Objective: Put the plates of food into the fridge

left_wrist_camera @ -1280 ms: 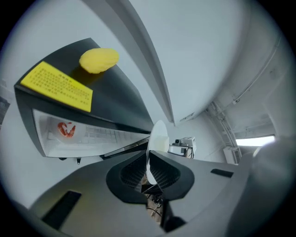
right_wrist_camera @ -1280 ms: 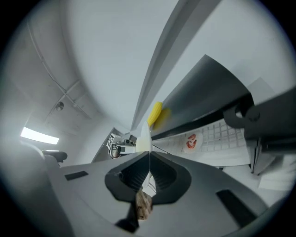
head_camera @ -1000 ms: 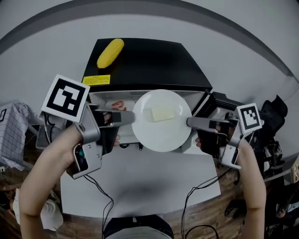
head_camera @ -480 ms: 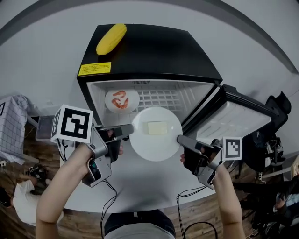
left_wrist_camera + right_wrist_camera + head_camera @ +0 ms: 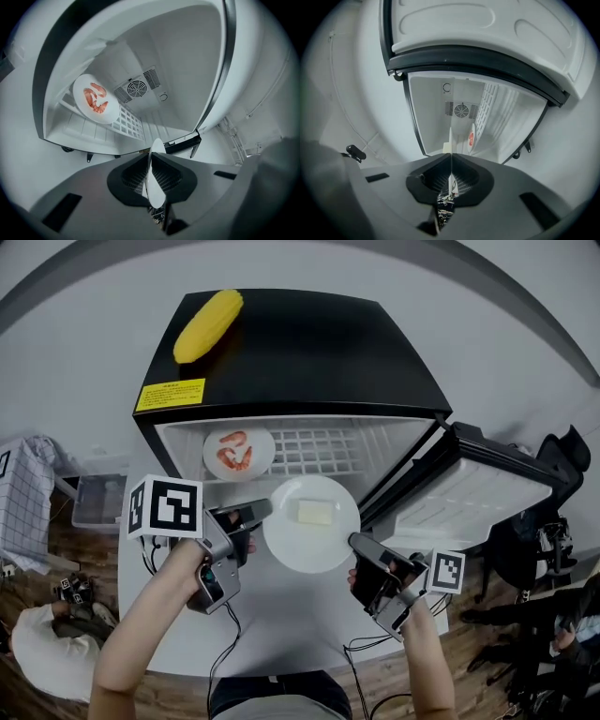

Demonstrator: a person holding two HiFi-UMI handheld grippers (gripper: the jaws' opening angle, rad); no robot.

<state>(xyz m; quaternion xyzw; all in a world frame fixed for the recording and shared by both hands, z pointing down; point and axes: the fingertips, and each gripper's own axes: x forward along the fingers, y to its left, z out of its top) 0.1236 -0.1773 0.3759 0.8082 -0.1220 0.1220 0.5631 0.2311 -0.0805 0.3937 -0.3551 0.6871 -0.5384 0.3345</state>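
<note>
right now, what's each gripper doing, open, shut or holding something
left gripper: shut on the left rim of the white plate.
right gripper: shut on the same plate's right rim.

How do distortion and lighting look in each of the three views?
Head view: dim, even light, fisheye bends the fridge edges. Left gripper view: dark round border, held plate sharp. Right gripper view: same border, fridge door curved.
</note>
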